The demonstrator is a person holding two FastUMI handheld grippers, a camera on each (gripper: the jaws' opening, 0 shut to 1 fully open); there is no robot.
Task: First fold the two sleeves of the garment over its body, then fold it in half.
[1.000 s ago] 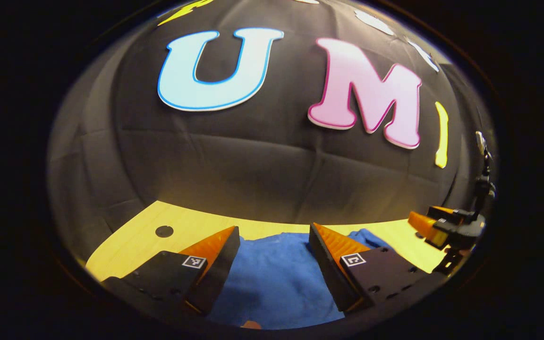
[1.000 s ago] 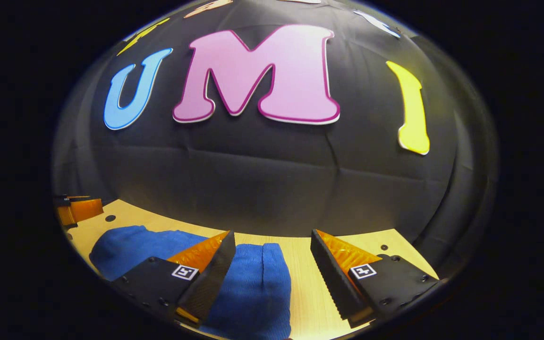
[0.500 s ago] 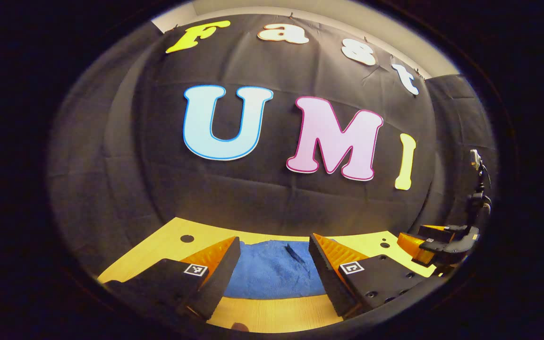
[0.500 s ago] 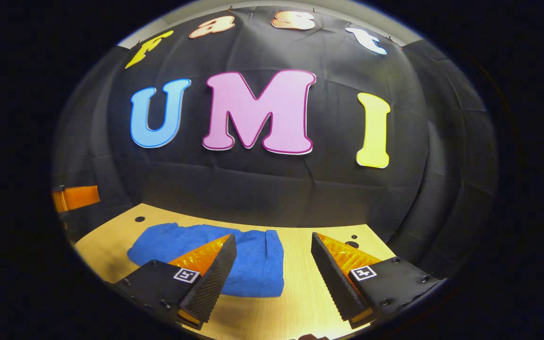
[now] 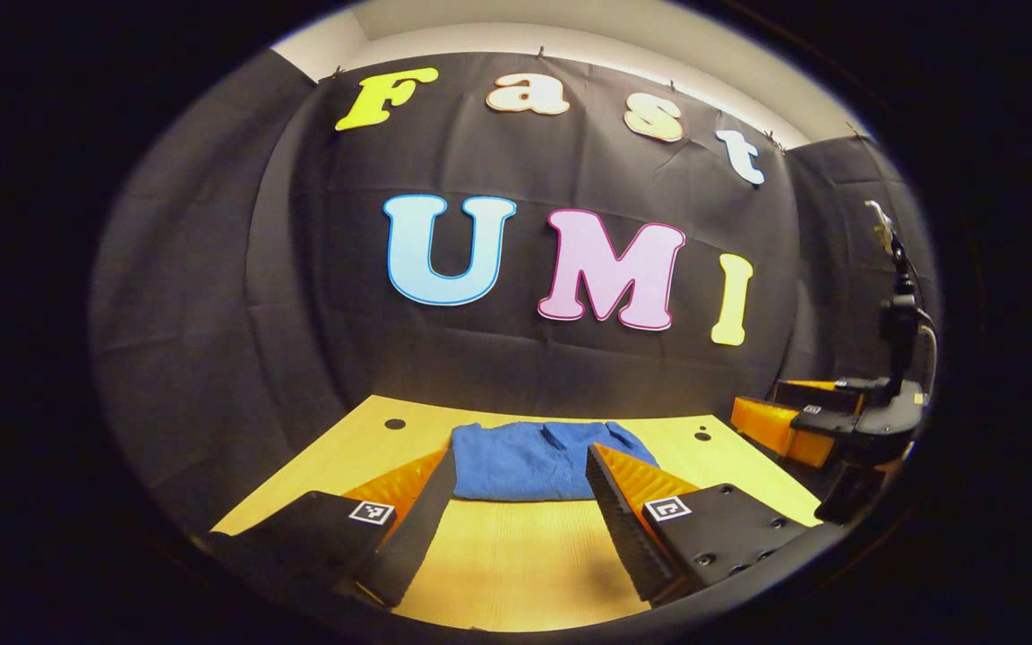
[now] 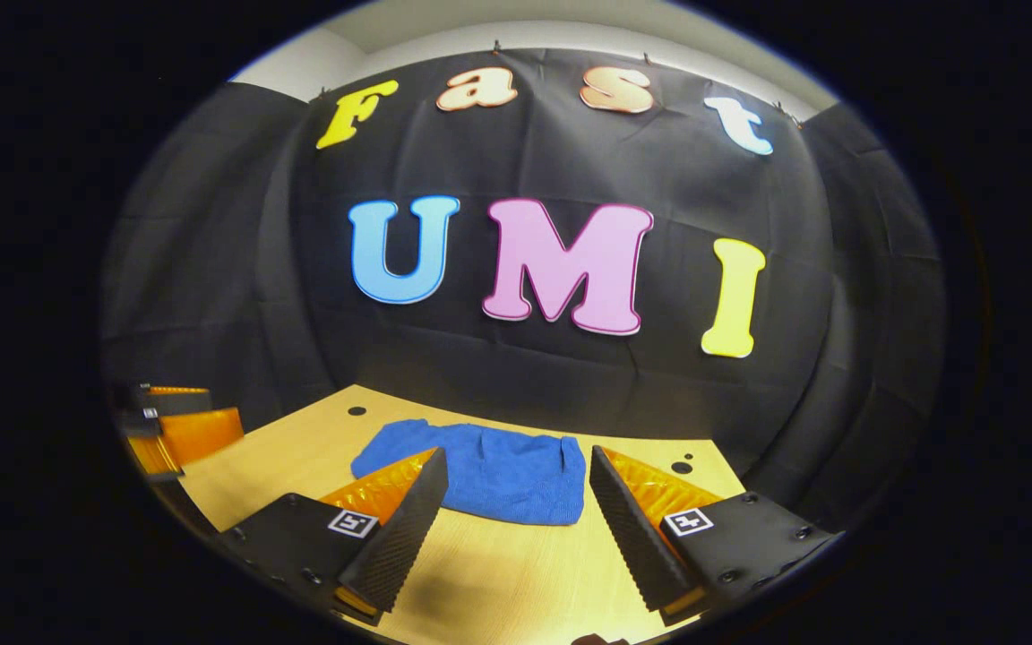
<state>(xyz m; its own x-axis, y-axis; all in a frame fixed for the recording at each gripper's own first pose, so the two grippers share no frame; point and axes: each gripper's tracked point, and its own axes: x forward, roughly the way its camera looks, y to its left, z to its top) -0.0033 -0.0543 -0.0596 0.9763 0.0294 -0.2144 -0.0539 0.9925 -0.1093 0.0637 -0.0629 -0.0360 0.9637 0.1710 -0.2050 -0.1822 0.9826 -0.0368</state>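
A pale wooden surface (image 5: 516, 564) carries a blue garment (image 5: 543, 461) folded into a compact bundle near the far edge. The left tongs (image 5: 520, 502) and right tongs (image 6: 516, 511) both gape wide, empty, above the near side, apart from the garment.

Black-draped booth (image 5: 211, 296) — wooden table (image 5: 516, 555)
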